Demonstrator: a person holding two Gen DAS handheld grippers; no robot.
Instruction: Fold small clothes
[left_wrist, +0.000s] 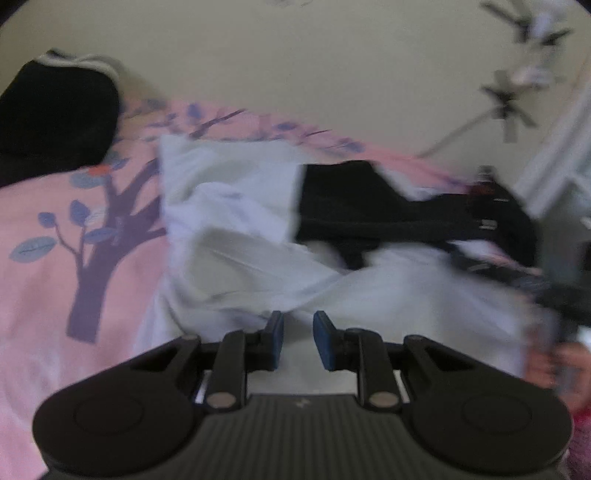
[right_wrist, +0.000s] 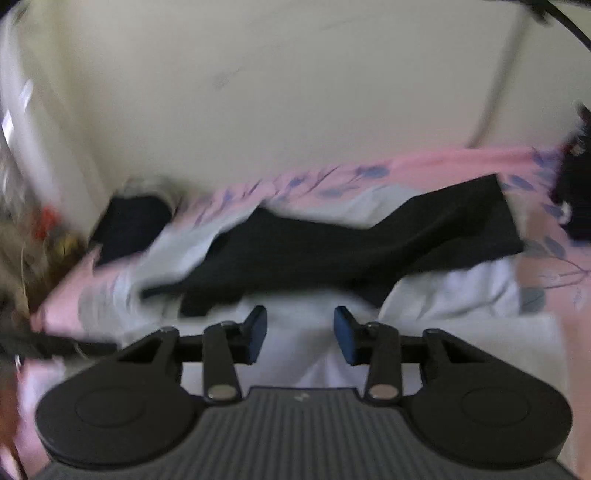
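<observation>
**Both grippers empty above the laundry**

The left gripper (left_wrist: 298, 339) hangs narrowly parted, the right gripper (right_wrist: 300, 338) wider; neither grips cloth. Just ahead of both, a rumpled white garment (left_wrist: 236, 236) lies under a black garment (right_wrist: 369, 243) on the pink bedspread (left_wrist: 37, 206), probably awaiting sorting.

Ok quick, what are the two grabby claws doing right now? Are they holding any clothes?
Left gripper: open, holding nothing, just above the white cloth.
Right gripper: open wider, holding nothing, near the black garment.
</observation>
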